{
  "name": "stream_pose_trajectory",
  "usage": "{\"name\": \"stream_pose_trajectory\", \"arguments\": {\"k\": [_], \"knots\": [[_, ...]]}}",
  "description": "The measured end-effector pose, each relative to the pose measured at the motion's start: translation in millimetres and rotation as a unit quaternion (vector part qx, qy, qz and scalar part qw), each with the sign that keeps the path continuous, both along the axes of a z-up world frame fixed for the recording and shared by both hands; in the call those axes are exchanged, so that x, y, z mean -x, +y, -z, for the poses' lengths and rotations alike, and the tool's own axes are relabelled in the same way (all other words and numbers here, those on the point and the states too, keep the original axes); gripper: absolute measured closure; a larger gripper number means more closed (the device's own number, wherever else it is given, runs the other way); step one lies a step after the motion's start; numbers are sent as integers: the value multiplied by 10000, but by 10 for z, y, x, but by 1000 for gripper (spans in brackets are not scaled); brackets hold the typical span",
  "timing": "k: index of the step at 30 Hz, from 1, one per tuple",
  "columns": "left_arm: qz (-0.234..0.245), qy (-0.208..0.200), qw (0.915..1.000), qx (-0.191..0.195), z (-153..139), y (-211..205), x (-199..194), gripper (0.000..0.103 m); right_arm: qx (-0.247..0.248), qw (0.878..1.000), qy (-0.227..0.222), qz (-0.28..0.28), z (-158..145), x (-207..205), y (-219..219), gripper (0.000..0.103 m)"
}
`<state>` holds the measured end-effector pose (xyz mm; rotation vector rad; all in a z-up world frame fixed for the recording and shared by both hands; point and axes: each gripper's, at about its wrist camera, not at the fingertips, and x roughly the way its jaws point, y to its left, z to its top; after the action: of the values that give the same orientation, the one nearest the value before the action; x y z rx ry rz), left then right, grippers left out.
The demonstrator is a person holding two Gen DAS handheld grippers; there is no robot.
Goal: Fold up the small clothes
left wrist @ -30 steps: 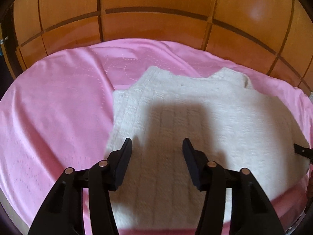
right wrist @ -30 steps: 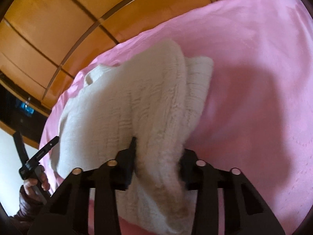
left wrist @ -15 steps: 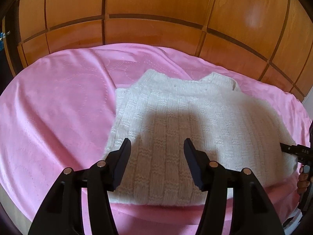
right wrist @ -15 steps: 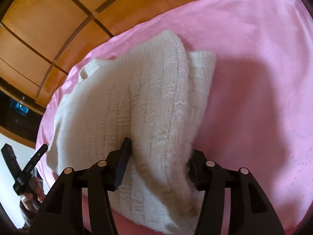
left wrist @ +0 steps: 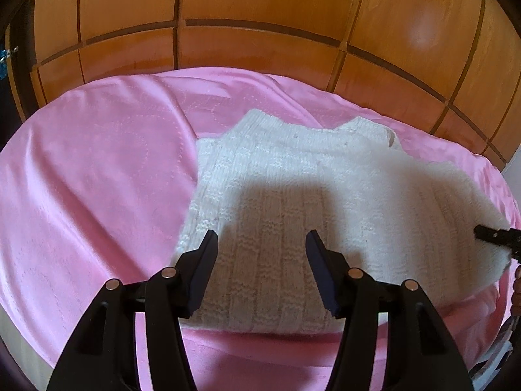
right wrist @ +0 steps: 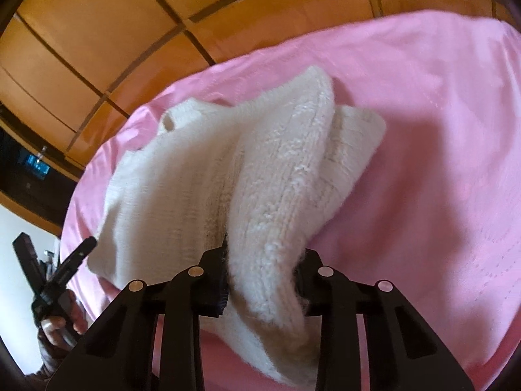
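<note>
A small cream knitted sweater (left wrist: 325, 195) lies on a pink sheet (left wrist: 97, 179). My left gripper (left wrist: 260, 244) is open and empty, hovering over the sweater's near hem. My right gripper (right wrist: 263, 260) is shut on a thick bunched fold of the sweater (right wrist: 276, 195) and holds that edge lifted off the sheet. In the left wrist view the right gripper's fingertip (left wrist: 488, 234) shows at the sweater's right edge. In the right wrist view the left gripper (right wrist: 55, 277) shows at the left, held in a hand.
A panelled wooden headboard (left wrist: 260, 32) stands right behind the sheet. The sheet's near edge (left wrist: 244, 358) drops away just under my left gripper. A dark unit with a small blue display (right wrist: 35, 166) stands at far left.
The right gripper has closed tighter on the sweater fold and raised it. The left gripper stays open and has drifted slightly over the hem.
</note>
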<state>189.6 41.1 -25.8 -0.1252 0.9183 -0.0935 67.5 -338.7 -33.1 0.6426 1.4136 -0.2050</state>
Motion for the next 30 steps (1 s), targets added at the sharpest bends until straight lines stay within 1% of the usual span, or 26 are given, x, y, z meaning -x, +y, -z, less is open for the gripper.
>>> {"name": "stream_pose_trajectory", "arguments": {"k": [4, 6, 10, 13, 14, 15, 17, 20, 24, 25, 26, 27, 28, 30], "knots": [[12, 18, 10000, 63, 23, 36, 3, 47, 3, 9997, -201, -148, -181, -157, 164, 76], [49, 70, 9998, 194, 40, 84, 1, 48, -28, 9992, -269, -285, -269, -290, 318, 77], [116, 129, 9976, 668, 38, 242, 17, 49, -101, 9970, -494, -594, -406, -627, 664, 79], [158, 192, 9932, 1139, 40, 425, 25, 49, -249, 9933, -728, -860, -490, -982, 1004, 79], [146, 193, 9919, 1243, 41, 477, 28, 49, -290, 9920, -789, -941, -508, -1066, 1087, 79], [146, 187, 9900, 1392, 40, 549, 31, 51, -337, 9903, -848, -1044, -515, -1172, 1197, 79], [140, 170, 9868, 1607, 38, 650, 41, 51, -408, 9866, -899, -1299, -461, -1423, 1492, 79], [74, 142, 9835, 1802, 38, 785, 55, 51, -549, 9827, -765, -1598, -223, -1649, 1912, 79], [-16, 226, 9762, 2159, 72, 917, 44, 51, -623, 9767, -456, -2001, 156, -1687, 2367, 79], [-32, 229, 9745, 2234, 74, 941, 37, 51, -603, 9727, -415, -2202, 234, -1658, 2491, 79], [-51, 222, 9726, 2315, 71, 966, 28, 50, -637, 9699, -417, -2311, 256, -1634, 2538, 77], [-63, 213, 9711, 2377, 65, 985, 23, 49, -728, 9666, -441, -2419, 263, -1609, 2576, 69], [-54, 205, 9691, 2458, 55, 998, 13, 48, -842, 9643, -555, -2450, 227, -1575, 2571, 59], [-25, 220, 9640, 2650, 32, 1029, -9, 43, -1016, 9635, -894, -2310, 83, -1521, 2474, 50]]}}
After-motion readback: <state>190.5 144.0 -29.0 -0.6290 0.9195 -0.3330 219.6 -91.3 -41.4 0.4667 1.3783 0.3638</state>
